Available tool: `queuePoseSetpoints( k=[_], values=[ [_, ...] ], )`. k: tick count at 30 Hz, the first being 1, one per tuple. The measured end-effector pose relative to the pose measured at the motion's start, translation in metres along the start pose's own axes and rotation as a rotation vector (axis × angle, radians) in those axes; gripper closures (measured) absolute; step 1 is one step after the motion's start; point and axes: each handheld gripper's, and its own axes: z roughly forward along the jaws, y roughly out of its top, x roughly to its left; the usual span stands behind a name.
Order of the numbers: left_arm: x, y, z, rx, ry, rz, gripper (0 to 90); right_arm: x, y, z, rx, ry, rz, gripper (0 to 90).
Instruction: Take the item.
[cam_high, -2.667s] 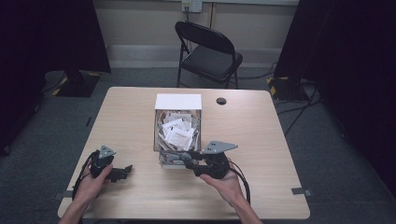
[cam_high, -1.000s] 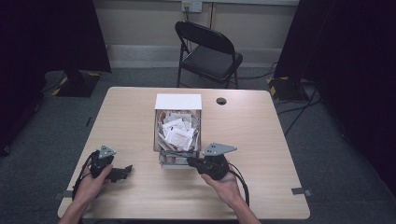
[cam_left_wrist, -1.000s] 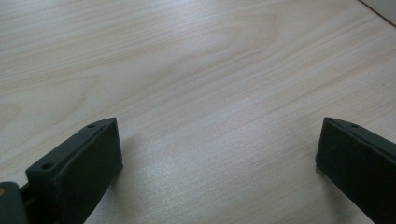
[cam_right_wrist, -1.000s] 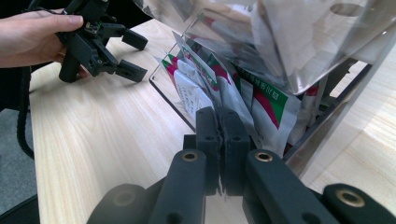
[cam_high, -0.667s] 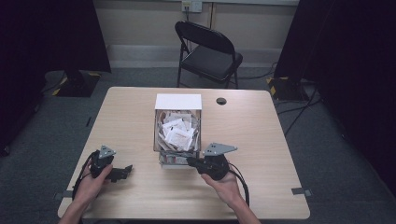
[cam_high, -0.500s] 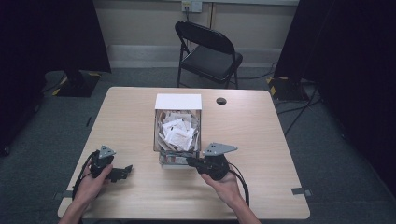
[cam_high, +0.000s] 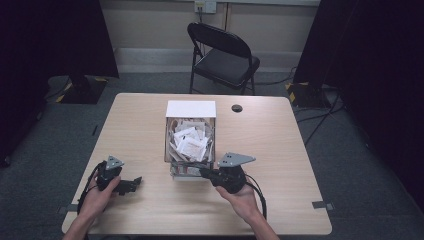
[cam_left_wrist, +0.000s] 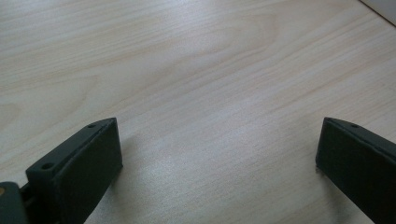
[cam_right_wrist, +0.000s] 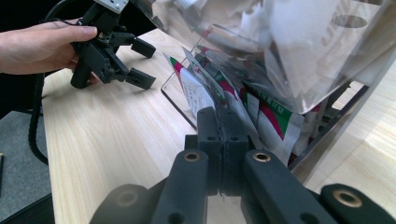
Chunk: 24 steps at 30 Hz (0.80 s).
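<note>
A clear box (cam_high: 190, 140) with a white lid (cam_high: 191, 108), stuffed with white sachets (cam_high: 189, 142), stands mid-table. At its open bottom tray, red-and-green-edged packets (cam_right_wrist: 198, 91) lean out. My right gripper (cam_high: 202, 171) (cam_right_wrist: 219, 112) reaches into that tray from the right, and its jaws are pressed together with the lower edge of one packet (cam_right_wrist: 236, 109) seemingly nipped between the tips. My left gripper (cam_high: 136, 182) (cam_left_wrist: 217, 154) rests on the table at the front left, open, with bare wood between its jaws. It is also seen in the right gripper view as the far gripper (cam_right_wrist: 142, 63), held by a hand (cam_right_wrist: 42, 44).
The wooden table (cam_high: 280, 145) has a round cable hole (cam_high: 236, 108) behind the box. A black folding chair (cam_high: 225, 55) stands beyond the far edge. Cables trail from both grippers toward the front edge (cam_high: 200, 232).
</note>
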Motion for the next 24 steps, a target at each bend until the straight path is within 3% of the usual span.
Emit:
queuePoseSetpoints(
  k=[24],
  values=[
    [0.0,0.0,0.0,0.0,0.0,0.0,0.0,0.0068,0.0075,-0.0055,-0.028,0.021,-0.028,89.8]
  ],
)
